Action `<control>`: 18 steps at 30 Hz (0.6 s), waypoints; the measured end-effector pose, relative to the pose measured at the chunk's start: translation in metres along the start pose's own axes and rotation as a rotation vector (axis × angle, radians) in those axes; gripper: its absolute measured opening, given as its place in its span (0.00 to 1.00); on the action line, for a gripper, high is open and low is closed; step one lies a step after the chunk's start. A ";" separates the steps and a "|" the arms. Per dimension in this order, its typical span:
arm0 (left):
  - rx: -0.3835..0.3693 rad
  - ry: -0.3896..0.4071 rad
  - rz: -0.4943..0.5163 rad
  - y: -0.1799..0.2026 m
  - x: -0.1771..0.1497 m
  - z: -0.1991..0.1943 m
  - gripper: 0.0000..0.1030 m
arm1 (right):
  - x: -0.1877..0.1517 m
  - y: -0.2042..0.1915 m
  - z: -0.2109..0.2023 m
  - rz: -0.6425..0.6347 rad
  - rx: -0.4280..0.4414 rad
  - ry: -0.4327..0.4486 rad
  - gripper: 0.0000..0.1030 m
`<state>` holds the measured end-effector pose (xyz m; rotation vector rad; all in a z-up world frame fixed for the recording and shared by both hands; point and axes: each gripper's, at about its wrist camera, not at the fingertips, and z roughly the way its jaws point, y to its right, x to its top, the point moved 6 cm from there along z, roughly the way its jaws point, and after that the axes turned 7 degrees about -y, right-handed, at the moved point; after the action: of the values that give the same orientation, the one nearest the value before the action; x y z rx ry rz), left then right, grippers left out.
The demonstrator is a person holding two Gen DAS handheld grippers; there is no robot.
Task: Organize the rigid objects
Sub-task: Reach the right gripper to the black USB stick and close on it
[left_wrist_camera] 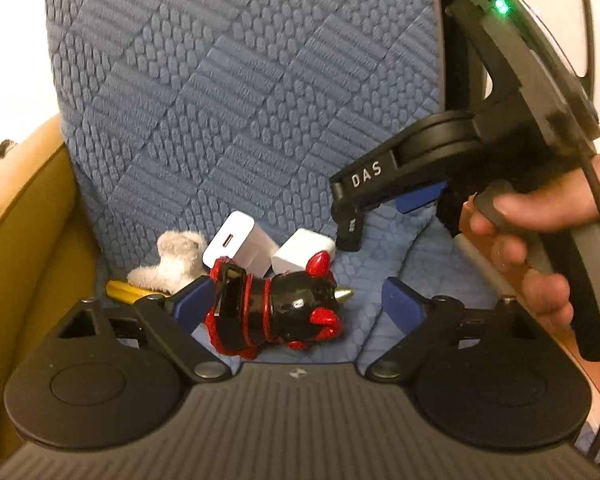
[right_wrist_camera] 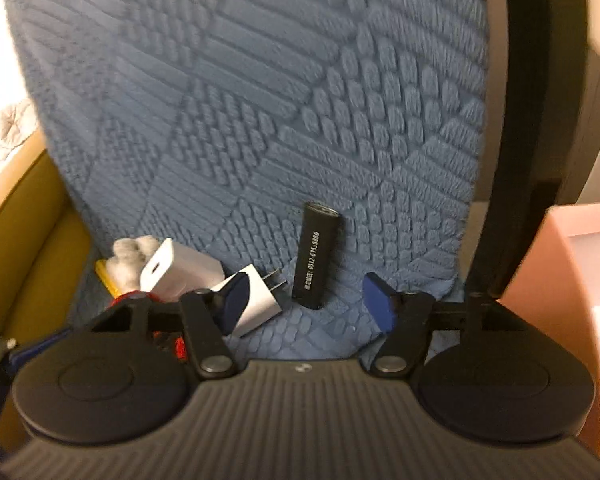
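A red and black toy figure (left_wrist_camera: 278, 306) lies on the blue quilted seat, between the open fingers of my left gripper (left_wrist_camera: 296, 300), against the left pad. Behind it lie two white chargers (left_wrist_camera: 240, 244) (left_wrist_camera: 302, 254), a small plush toy (left_wrist_camera: 172, 260) and a yellow item (left_wrist_camera: 120, 290). My right gripper (right_wrist_camera: 306, 300) is open above the seat. A black cylinder (right_wrist_camera: 314, 256) with white print leans against the backrest just ahead of it. A white charger with prongs (right_wrist_camera: 256, 294) sits by its left pad, and another charger (right_wrist_camera: 172, 266) lies further left. The right gripper also shows in the left wrist view (left_wrist_camera: 352, 216).
The blue textured cushion (left_wrist_camera: 236, 92) covers the chair's seat and back. A tan armrest (left_wrist_camera: 16, 216) rises at the left. A pink box (right_wrist_camera: 580, 280) stands at the right, beside a black chair frame (right_wrist_camera: 516, 160).
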<state>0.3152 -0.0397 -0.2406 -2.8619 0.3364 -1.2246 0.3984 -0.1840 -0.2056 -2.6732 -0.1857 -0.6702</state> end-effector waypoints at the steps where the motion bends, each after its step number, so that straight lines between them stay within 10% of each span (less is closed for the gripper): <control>1: 0.003 -0.008 -0.015 -0.002 0.000 0.003 0.90 | 0.001 0.002 0.004 0.006 0.002 -0.012 0.58; 18: -0.056 -0.138 -0.230 -0.025 -0.010 0.042 0.97 | 0.014 0.006 0.039 -0.013 -0.005 -0.050 0.34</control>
<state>0.3428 -0.0164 -0.2745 -3.0823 0.0395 -1.0516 0.4286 -0.1733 -0.2329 -2.6975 -0.2157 -0.6094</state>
